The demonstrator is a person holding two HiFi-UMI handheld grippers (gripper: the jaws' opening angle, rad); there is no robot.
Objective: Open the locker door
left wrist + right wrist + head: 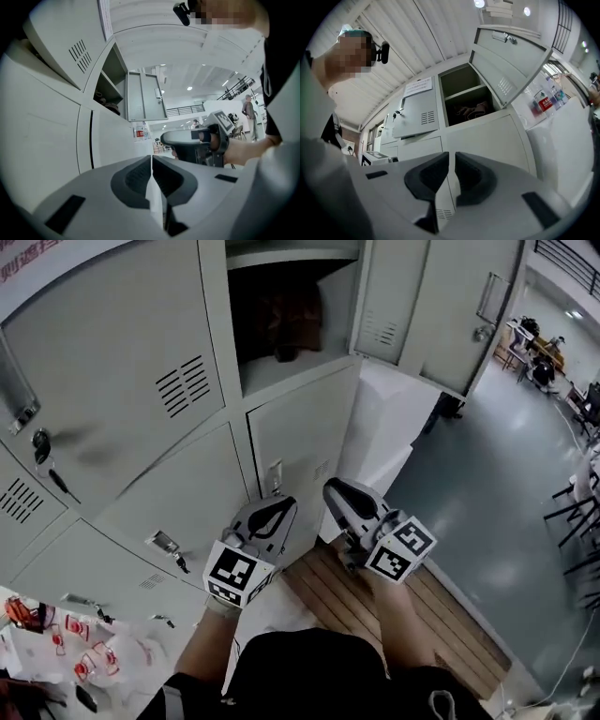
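Note:
The grey locker bank (141, 427) fills the left of the head view. Its upper compartment (281, 324) stands open, with the door (441, 306) swung out to the right and a dark bundle (286, 320) on the shelf. My left gripper (278, 507) and right gripper (336, 491) hang side by side below it, in front of a closed lower door (300, 456), touching nothing. Both are shut and empty. In the right gripper view, the jaws (452, 157) point up at the open compartment (468, 98) and its door (511, 61). The left gripper view shows its jaws (151, 159) closed and the right gripper (187, 140) beside them.
Keys hang in the lock (42, 451) of a closed locker at the left. A white panel (394, 427) leans beside the lockers above a wooden pallet (422, 615). Red-printed papers (56, 643) lie at the lower left. Chairs (577, 512) stand at the right edge.

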